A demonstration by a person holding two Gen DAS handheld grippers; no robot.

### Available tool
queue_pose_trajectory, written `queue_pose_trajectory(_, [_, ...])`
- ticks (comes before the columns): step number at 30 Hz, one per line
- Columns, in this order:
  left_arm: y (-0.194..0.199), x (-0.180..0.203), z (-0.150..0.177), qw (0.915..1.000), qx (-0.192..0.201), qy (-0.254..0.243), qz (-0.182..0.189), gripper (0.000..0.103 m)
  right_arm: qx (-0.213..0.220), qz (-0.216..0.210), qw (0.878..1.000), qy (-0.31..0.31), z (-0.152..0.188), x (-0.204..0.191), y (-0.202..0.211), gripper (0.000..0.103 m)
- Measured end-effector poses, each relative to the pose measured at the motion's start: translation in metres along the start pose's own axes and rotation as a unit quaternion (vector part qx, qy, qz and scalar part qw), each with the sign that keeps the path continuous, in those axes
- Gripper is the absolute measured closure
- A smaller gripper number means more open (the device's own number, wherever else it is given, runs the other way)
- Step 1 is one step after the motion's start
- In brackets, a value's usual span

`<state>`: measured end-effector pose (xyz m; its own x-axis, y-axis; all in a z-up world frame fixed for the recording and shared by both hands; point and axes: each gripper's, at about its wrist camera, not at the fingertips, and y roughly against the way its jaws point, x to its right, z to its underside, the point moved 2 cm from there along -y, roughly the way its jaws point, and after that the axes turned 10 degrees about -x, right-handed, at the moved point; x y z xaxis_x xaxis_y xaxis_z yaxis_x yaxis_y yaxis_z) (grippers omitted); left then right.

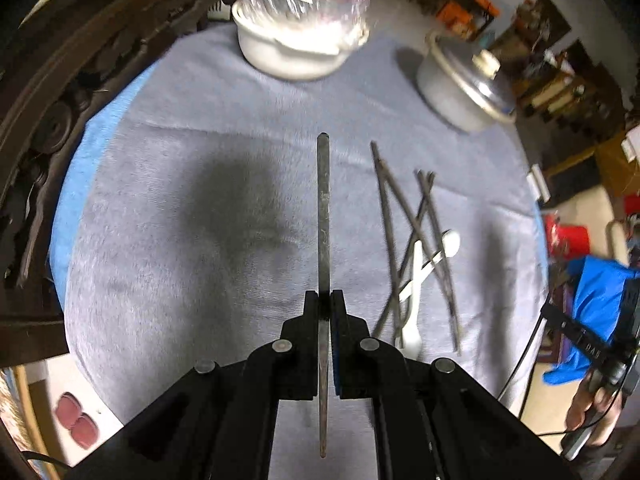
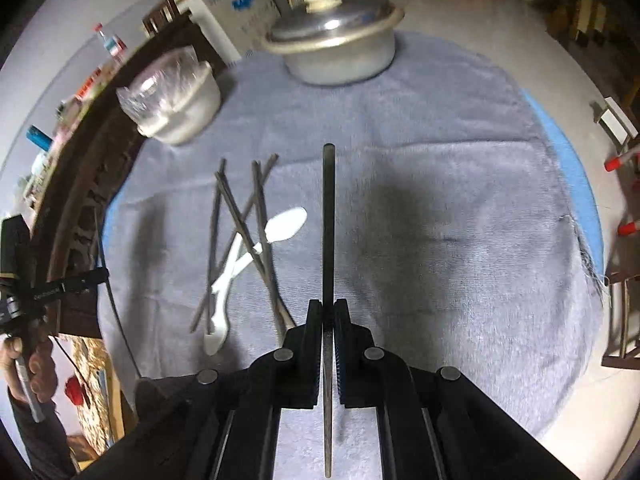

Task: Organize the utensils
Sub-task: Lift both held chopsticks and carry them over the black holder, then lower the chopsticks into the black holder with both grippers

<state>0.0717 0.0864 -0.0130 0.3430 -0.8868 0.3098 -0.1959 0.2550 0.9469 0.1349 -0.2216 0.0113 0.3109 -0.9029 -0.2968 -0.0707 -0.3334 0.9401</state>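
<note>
My left gripper (image 1: 324, 300) is shut on a dark chopstick (image 1: 323, 208) that points forward above the grey towel (image 1: 180, 240). My right gripper (image 2: 328, 308) is shut on another dark chopstick (image 2: 328, 220), also pointing forward above the towel (image 2: 460, 240). Several more dark chopsticks (image 1: 404, 232) lie crossed over white plastic spoons (image 1: 416, 280) to the right of the left gripper. In the right wrist view the same pile of chopsticks (image 2: 240, 224) and spoons (image 2: 256, 244) lies to the left of the right gripper.
A white bowl covered with plastic wrap (image 1: 296, 28) and a lidded metal pot (image 1: 464, 80) stand at the far edge of the round table. They also show in the right wrist view: bowl (image 2: 176, 100), pot (image 2: 340, 44). A carved dark wooden piece (image 1: 48, 128) borders the left.
</note>
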Motion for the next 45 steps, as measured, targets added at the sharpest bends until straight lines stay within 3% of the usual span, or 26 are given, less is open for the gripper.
queue_pose_trajectory(12, [0.072,0.013,0.024,0.994,0.09,0.017,0.059,0.098,0.119,-0.077,0.99,-0.005,0.028,-0.024,0.078,0.096])
queue_pose_trajectory(21, [0.118,0.048,0.042,0.9832,0.153,-0.013,0.099,0.098,0.19,-0.128,0.973,0.026,0.041,-0.075,0.117,0.096])
queue_pose_trajectory(32, [0.079,0.082,0.053,0.9806,0.172,-0.034,0.088,0.098,0.21,-0.096,0.972,0.041,0.051,-0.104,0.08,0.096])
queue_pose_trajectory(38, [0.059,0.087,0.063,0.9795,0.188,-0.041,0.06,0.098,0.214,-0.08,0.972,0.049,0.055,-0.108,0.065,0.096])
queue_pose_trajectory(45, [0.046,0.096,0.081,0.9725,0.222,-0.061,0.035,0.098,0.218,-0.062,0.972,0.062,0.065,-0.112,0.053,0.096])
